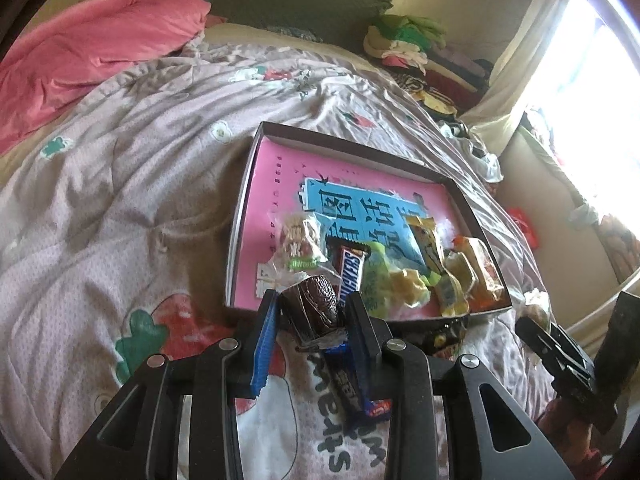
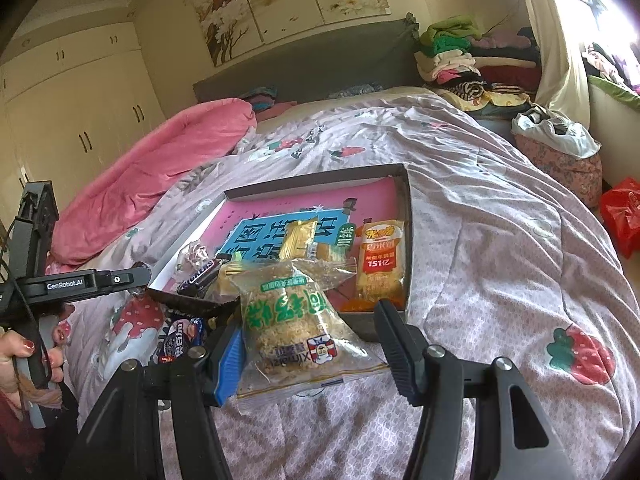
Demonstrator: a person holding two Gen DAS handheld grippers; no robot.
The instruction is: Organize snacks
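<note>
Both grippers loaded at the tray's near edge

Left gripper (image 1: 310, 312) pinches a dark foil-wrapped chocolate (image 1: 314, 306) just over the near rim of the shallow box (image 1: 256, 168), beside the Snickers bar (image 1: 351, 270). Right gripper (image 2: 308, 344), jaws wide around a green-printed snack bag (image 2: 292, 320), whether it grips I can't tell. Best to clear the rim, then release flat.

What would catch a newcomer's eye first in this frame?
Probably the shallow pink-lined box lying on the strawberry-print quilt, with wrapped snacks crowded at its near end. Next, the left gripper is clamped on a dark brown wrapped snack at the box's near edge. The right gripper stands open around a clear green-lettered packet, which lies just in front of the box.
</note>
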